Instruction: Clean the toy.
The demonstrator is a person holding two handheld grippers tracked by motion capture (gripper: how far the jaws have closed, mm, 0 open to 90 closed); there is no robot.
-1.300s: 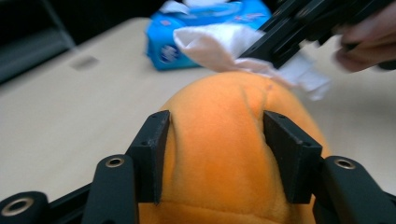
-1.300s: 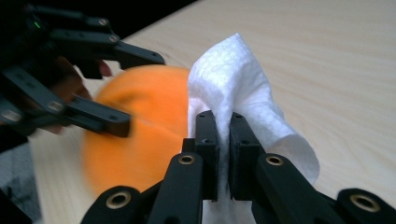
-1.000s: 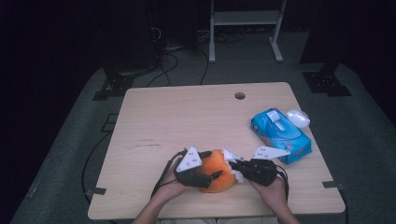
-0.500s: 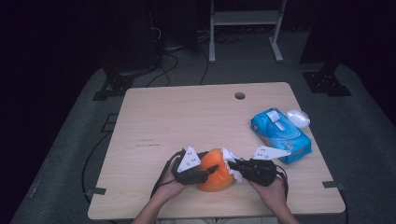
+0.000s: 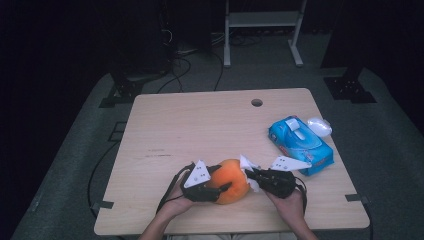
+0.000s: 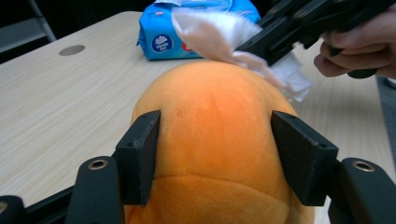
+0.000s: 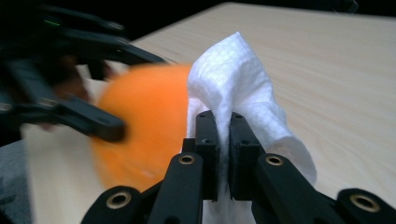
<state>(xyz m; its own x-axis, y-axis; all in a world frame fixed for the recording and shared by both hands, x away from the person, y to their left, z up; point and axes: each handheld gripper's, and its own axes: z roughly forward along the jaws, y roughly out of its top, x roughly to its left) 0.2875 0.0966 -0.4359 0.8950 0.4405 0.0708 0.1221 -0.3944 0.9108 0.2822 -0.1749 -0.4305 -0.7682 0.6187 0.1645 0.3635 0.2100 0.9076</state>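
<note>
At the bench's near edge, my left tool [image 6: 212,154], jaws just reopening, clamps the orange plush [image 5: 231,181] while my right tool [image 7: 223,154], pinched on a white tissue [image 7: 233,84], wipes its top; next, steady strokes.

On the table [image 5: 200,125], two hand-held grippers flank an orange plush toy [image 5: 231,186]; a blue tissue pack [image 5: 300,145] lies right.

Dim room, table [image 5: 210,130] evenly lit from above; orange toy [image 7: 140,135] blurred in right gripper view.
</note>
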